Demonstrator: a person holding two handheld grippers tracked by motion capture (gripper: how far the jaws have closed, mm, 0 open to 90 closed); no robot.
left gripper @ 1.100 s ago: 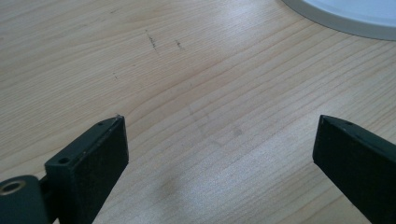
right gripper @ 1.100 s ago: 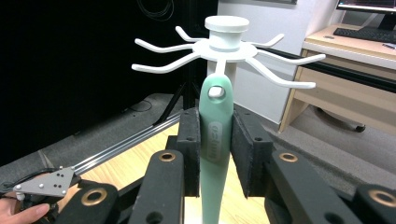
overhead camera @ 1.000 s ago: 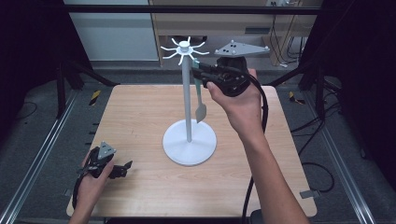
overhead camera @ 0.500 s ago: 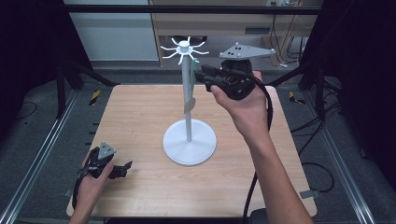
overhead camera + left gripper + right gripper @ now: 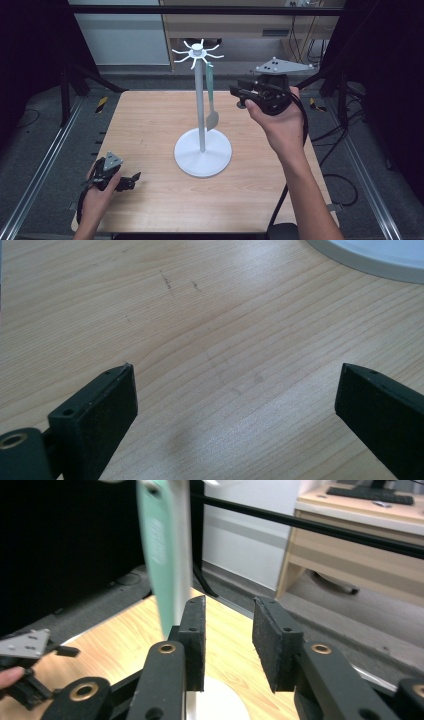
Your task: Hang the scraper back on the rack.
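Hanging from a hook at the top of the white stand [image 5: 202,145], the spatula [image 5: 210,95] dangles just right of the pole: pale green handle, grey blade at the bottom, clear of the base. It looks light and stiff, likely to swing if nudged; the flat handle is the place to pinch. The right gripper [image 5: 239,93] hovers right of the pole, jaws part open, holding nothing. Well left of the base, the left gripper [image 5: 131,180] rests on the table [image 5: 150,120], jaws wide, empty.
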